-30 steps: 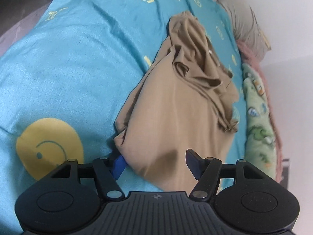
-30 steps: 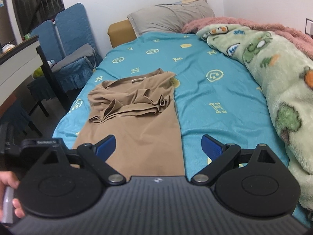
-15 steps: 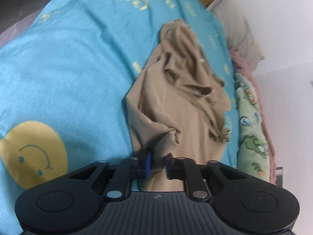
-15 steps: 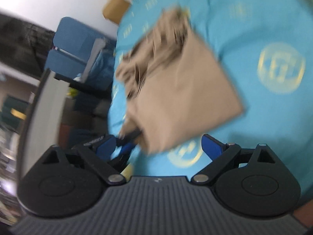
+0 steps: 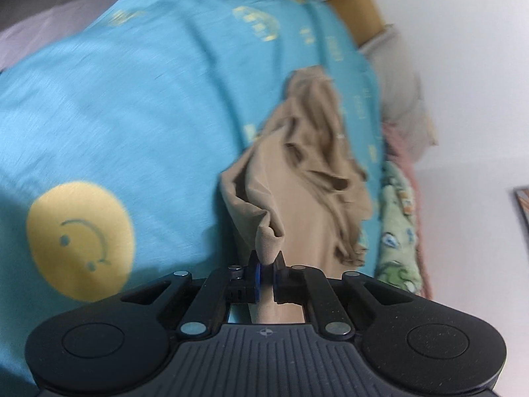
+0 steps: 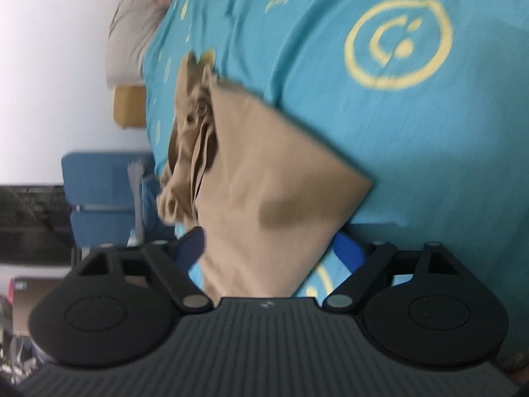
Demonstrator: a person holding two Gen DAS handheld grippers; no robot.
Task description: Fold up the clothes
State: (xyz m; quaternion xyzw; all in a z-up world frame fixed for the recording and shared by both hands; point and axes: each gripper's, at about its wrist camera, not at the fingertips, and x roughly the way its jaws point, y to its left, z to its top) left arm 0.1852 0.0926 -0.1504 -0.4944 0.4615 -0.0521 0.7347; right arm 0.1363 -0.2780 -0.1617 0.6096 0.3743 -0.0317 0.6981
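Note:
A tan garment [image 5: 310,192] lies on the blue bed sheet [image 5: 132,106], flat at its near end and bunched into folds at the far end. My left gripper [image 5: 266,273] is shut on a pinched-up corner of its near hem, which stands as a small peak above the pads. In the right wrist view the same tan garment [image 6: 264,178] runs toward me, and my right gripper [image 6: 269,251] straddles its other near corner, jaws closing but still wide. The cloth lies between the blue pads [image 6: 347,253] without being pressed.
The sheet bears yellow smiley prints [image 5: 79,241]. A grey pillow [image 5: 403,106] and a green patterned blanket [image 5: 396,244] lie along the wall side. Blue chairs [image 6: 99,198] and a dark desk stand beside the bed. A tan headboard [image 6: 129,106] is at the far end.
My left gripper closed on the hem corner and lifted it into a peak. My right gripper rolled sideways, dropped to the other corner and began closing around it.

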